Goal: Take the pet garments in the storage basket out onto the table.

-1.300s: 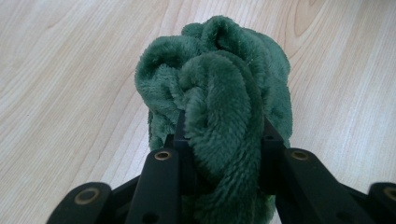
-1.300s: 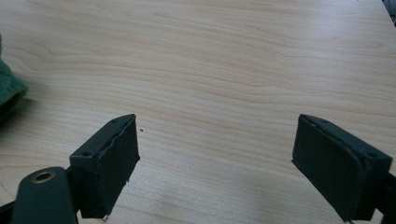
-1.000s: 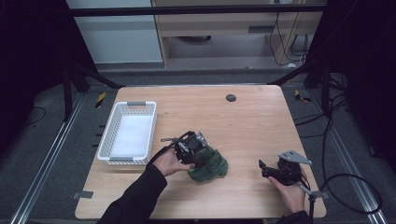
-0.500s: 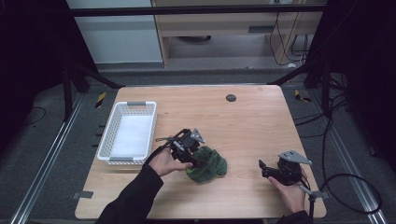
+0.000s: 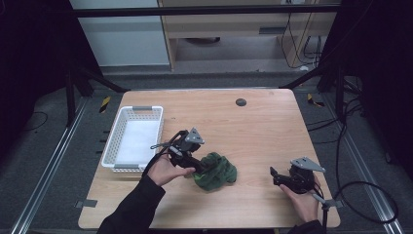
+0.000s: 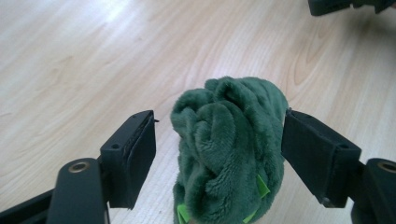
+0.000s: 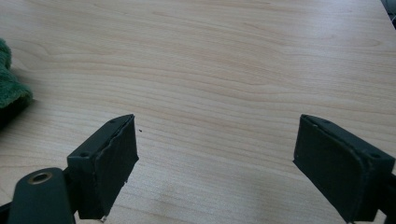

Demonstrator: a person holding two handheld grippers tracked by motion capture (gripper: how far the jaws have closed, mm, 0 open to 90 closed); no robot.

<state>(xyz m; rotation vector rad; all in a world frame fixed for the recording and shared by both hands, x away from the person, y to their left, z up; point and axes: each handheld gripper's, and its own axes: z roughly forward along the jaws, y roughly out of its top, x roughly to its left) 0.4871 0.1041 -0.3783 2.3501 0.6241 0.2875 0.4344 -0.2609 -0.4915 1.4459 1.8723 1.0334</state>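
Note:
A crumpled dark green plush cloth (image 5: 217,170) lies on the wooden table (image 5: 253,131), near the front middle. My left gripper (image 5: 203,168) reaches into it from the left. In the left gripper view the cloth (image 6: 229,135) bulges up between the jaws of the left gripper (image 6: 219,140), which stands open; the right jaw touches the fabric and a gap stays at the left jaw. My right gripper (image 5: 273,176) rests low at the front right, open, with bare wood between the jaws of the right gripper (image 7: 217,154). The cloth's edge (image 7: 9,93) shows at the left there.
A white plastic basket (image 5: 132,109) stands at the table's left side with nothing visible in it. A small black disc (image 5: 240,102) sits near the far edge. The right gripper's jaw tips (image 6: 345,4) appear at the top right of the left gripper view.
My left gripper has shifted slightly to the left while staying at the green cloth. The cloth and the right gripper have stayed in place.

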